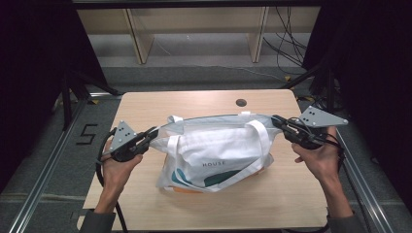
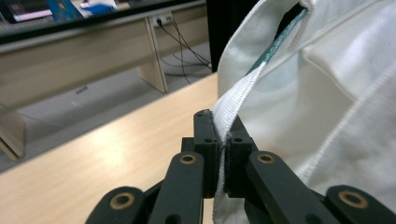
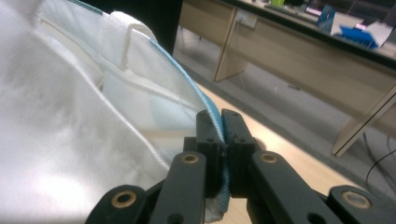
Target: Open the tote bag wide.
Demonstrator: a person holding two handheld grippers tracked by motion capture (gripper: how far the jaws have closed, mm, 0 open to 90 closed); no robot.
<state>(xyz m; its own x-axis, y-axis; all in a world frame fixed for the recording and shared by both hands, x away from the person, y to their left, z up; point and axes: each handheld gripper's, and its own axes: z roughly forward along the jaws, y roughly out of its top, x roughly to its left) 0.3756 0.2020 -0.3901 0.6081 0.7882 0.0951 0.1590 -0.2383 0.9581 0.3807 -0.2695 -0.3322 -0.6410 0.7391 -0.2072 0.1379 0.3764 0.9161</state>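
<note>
Right now you hold a white tote bag stretched between both grippers over the middle of the wooden table. Your left gripper pinches the bag's left edge; in the left gripper view the jaws are pressed together on a white woven seam. Your right gripper pinches the right edge; in the right gripper view the jaws clamp a light blue trim. The bag's top rim runs taut between the two grippers, with the body sagging onto the table. "HOUSE" print and a teal graphic face up. White handle strap loops over the front. Something orange peeks out under the bag's lower edge.
</note>
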